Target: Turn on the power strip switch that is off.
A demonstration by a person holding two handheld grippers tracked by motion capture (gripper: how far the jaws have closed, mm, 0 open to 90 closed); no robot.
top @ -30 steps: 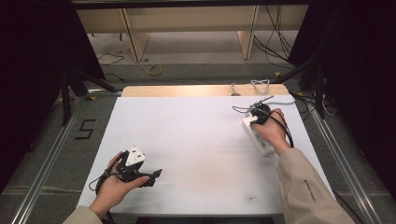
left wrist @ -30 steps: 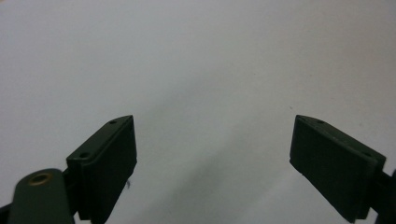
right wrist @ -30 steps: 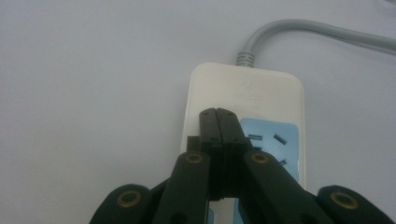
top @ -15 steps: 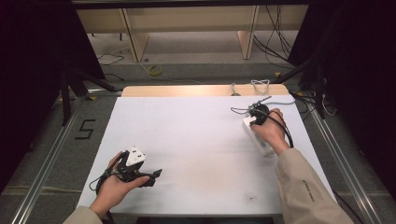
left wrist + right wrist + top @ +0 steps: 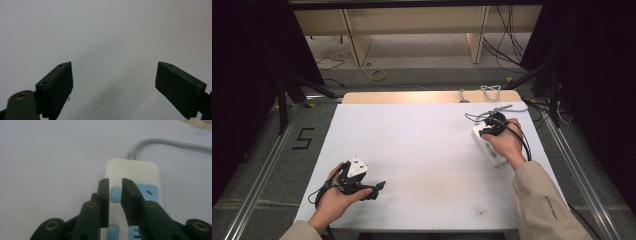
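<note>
- The left gripper (image 5: 377,187) lies low over the white table (image 5: 422,150) at its near left corner, in the person's left hand (image 5: 337,200); in the left gripper view its jaws are spread wide with only bare tabletop between them.
- The right hand (image 5: 507,142) holds the right gripper (image 5: 115,192) farther up the table, near its right edge, directly over a white power strip (image 5: 150,173).
- Its jaws are nearly closed, a narrow slit left between them (nothing is clamped), their tips over a blue switch (image 5: 116,195) on the strip.
- A grey cord (image 5: 170,143) leaves the strip's far end toward the table's far right corner.
- Beyond the far edge runs a wooden board (image 5: 412,96).
</note>
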